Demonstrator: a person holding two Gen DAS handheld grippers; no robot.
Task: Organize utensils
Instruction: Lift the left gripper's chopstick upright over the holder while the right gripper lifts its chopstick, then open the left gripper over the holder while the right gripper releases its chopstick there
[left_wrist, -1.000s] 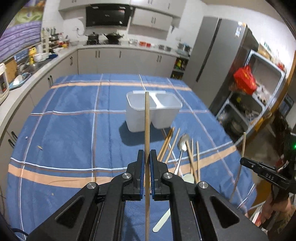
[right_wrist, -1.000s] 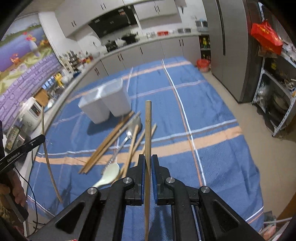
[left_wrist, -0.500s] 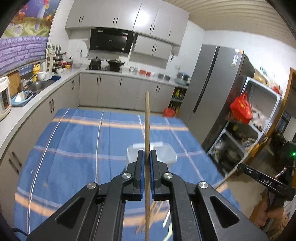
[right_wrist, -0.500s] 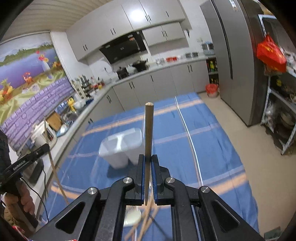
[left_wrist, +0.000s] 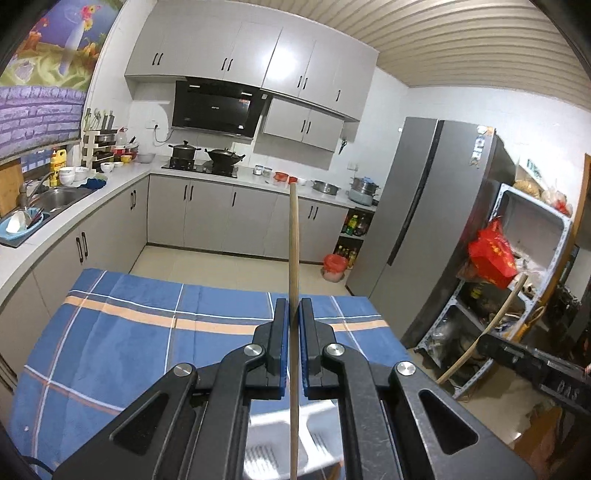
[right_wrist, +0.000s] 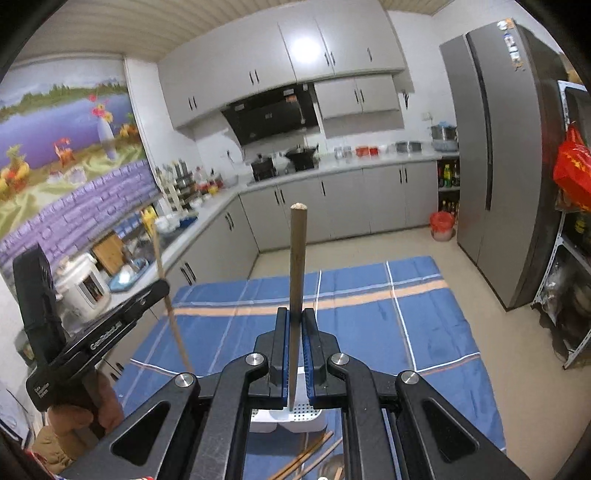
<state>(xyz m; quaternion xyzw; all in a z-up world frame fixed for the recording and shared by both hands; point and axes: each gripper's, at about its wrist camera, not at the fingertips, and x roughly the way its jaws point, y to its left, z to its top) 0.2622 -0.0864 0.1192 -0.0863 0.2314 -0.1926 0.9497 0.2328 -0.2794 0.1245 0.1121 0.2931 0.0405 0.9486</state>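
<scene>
My left gripper (left_wrist: 291, 314) is shut on a wooden chopstick (left_wrist: 293, 251) that points up and forward. My right gripper (right_wrist: 296, 325) is shut on another wooden chopstick (right_wrist: 296, 266), held upright. The white two-part utensil holder (right_wrist: 291, 417) sits on the table right below the right chopstick's lower end; it also shows blurred under the left gripper (left_wrist: 273, 439). More chopsticks (right_wrist: 306, 458) lie on the cloth near the holder. The left gripper (right_wrist: 110, 325) with its chopstick shows at the left of the right wrist view. The right gripper (left_wrist: 517, 354) shows at the right of the left wrist view.
The table has a blue checked cloth (left_wrist: 129, 332). Kitchen counters (left_wrist: 110, 177) with a sink run along the left and back. A grey fridge (left_wrist: 436, 229) and a metal shelf with a red bag (left_wrist: 491, 258) stand on the right.
Both grippers have tilted up and moved over the holder, each still holding its chopstick. The utensils on the cloth have dropped out of the left view.
</scene>
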